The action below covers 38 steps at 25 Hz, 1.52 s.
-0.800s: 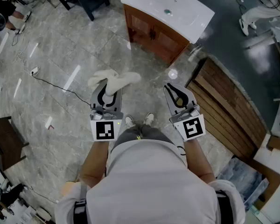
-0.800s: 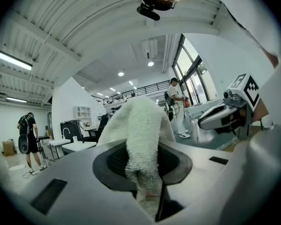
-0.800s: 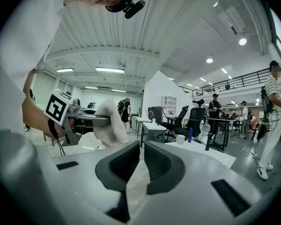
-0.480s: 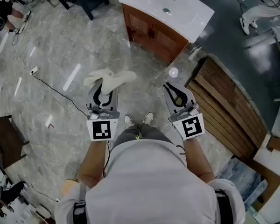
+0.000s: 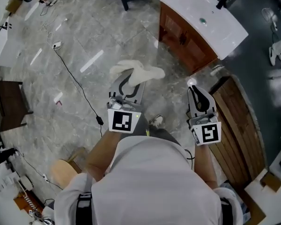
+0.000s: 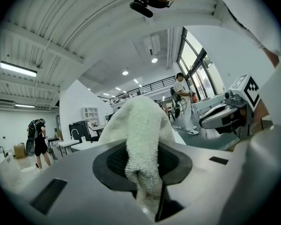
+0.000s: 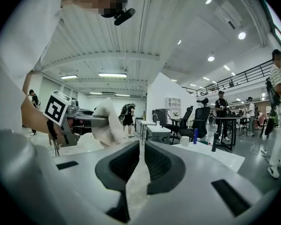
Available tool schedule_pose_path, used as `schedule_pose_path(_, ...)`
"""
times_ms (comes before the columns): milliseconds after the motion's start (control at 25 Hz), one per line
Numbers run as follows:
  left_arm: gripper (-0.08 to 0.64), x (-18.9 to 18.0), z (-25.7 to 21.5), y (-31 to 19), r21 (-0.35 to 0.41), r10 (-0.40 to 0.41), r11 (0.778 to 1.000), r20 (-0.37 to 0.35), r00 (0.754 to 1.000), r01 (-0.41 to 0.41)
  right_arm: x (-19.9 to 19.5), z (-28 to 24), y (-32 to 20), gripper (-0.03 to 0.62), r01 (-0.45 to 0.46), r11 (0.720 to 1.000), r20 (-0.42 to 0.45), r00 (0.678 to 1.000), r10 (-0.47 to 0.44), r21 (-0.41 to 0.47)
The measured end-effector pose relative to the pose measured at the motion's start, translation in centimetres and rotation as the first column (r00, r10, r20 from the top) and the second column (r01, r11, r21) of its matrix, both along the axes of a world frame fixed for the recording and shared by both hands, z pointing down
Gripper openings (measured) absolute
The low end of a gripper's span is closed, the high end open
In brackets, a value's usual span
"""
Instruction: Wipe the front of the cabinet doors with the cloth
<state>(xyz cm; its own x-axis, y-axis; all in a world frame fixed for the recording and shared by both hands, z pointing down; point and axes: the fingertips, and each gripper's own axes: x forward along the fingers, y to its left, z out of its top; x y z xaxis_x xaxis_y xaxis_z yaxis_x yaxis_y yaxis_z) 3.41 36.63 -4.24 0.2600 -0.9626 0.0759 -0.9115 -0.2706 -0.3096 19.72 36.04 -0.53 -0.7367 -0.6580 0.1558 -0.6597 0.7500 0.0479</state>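
The left claw (image 5: 130, 84) pinched the white cloth (image 5: 141, 71), well away from the cabinet doors (image 5: 180, 34). The right claw (image 5: 197, 92) was pressed together, empty. The floppy cloth might slip out during hard rubbing.

Grey marble-look floor (image 5: 84, 46), glossy, with streaks of reflected light. A black cable (image 5: 77, 84) runs across it. Wooden slat panel (image 5: 241, 121) lies on the floor at right; dark wood furniture (image 5: 7, 104) at the left edge. Big open hall: white ribbed ceiling (image 7: 131, 36), strip lights (image 7: 112, 75), tall windows (image 6: 194, 62), upper-level railing (image 6: 140, 86), black office chairs (image 7: 196, 118), white desks (image 7: 154, 128).
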Motion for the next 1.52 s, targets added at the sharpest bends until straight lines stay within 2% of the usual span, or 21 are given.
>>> schedule_pose_path(120, 0.114, -1.5, 0.1, -1.1, 0.011, -0.002, 1.0, -0.017, 1.0, 0.002, -1.8, -0.4, -0.9, 0.057, 0.015, 1.0, -0.003, 1.0, -0.015, 0.015)
schedule_pose_path(240, 0.114, -3.0, 1.2, -2.9, -0.009, -0.015, 1.0, -0.105, 0.994, 0.014, -3.3, 0.0, -2.6, 0.057, 0.009, 1.0, -0.016, 1.0, -0.009, 0.009)
schedule_pose_path(320, 0.114, -4.0, 1.9, -4.8, -0.019, -0.004, 1.0, -0.137, 0.991, 0.001, -4.2, 0.2, -4.1, 0.057, -0.012, 1.0, -0.016, 1.0, 0.012, 0.008)
schedule_pose_path(520, 0.114, -7.1, 3.6, -12.1, -0.054, 0.034, 0.998, -0.145, 0.989, -0.042, -6.6, 1.8, -9.9, 0.057, -0.066, 0.997, -0.061, 0.996, 0.064, -0.033)
schedule_pose_path(640, 0.114, -9.8, 3.7, -17.0, -0.046, 0.069, 0.996, -0.116, 0.991, -0.075, -9.3, 1.9, -14.0, 0.057, -0.082, 0.996, -0.066, 0.995, 0.079, -0.043)
schedule_pose_path(760, 0.114, -12.6, 3.8, -21.6, -0.065, 0.072, 0.995, -0.136, 0.988, -0.082, -12.1, 1.9, -18.0, 0.057, -0.084, 0.995, -0.087, 0.993, 0.079, -0.05)
schedule_pose_path(880, 0.113, -14.8, 3.1, -25.5, -0.037, 0.1, 0.994, -0.131, 0.986, -0.105, -14.6, 1.5, -21.3, 0.057, -0.098, 0.994, -0.095, 0.991, 0.092, -0.052)
schedule_pose_path(1000, 0.114, -16.4, 3.1, -28.5, -0.041, 0.121, 0.991, -0.136, 0.983, -0.127, -16.6, 0.8, -24.1, 0.057, -0.118, 0.992, -0.088, 0.99, 0.115, -0.036)
schedule_pose_path(1120, 0.114, -16.7, 3.6, -31.3, -0.025, 0.158, 0.987, -0.107, 0.982, -0.161, -18.0, 0.4, -26.7, 0.057, -0.137, 0.99, -0.047, 0.99, 0.136, -0.013)
schedule_pose_path(1320, 0.114, -16.6, 6.3, -35.0, -0.081, 0.113, 0.988, -0.181, 0.977, -0.13, -18.4, 2.4, -30.0, 0.057, -0.123, 0.992, -0.075, 0.99, 0.121, -0.017)
schedule_pose_path(1360, 0.114, -16.3, 6.9, -35.7, -0.081, 0.119, 0.988, -0.16, 0.98, -0.133, -18.3, 3.0, -30.8, 0.057, -0.119, 0.993, -0.078, 0.99, 0.118, -0.012)
schedule_pose_path(1440, 0.114, -15.5, 8.1, -37.0, -0.058, 0.155, 0.986, -0.07, 0.985, -0.159, -17.9, 4.7, -32.2, 0.057, -0.116, 0.993, -0.08, 0.99, 0.115, -0.007)
schedule_pose_path(1520, 0.114, -14.9, 10.0, -38.5, -0.068, 0.142, 0.987, -0.068, 0.987, -0.147, -17.2, 6.7, -33.6, 0.057, -0.112, 0.994, -0.085, 0.99, 0.111, -0.011)
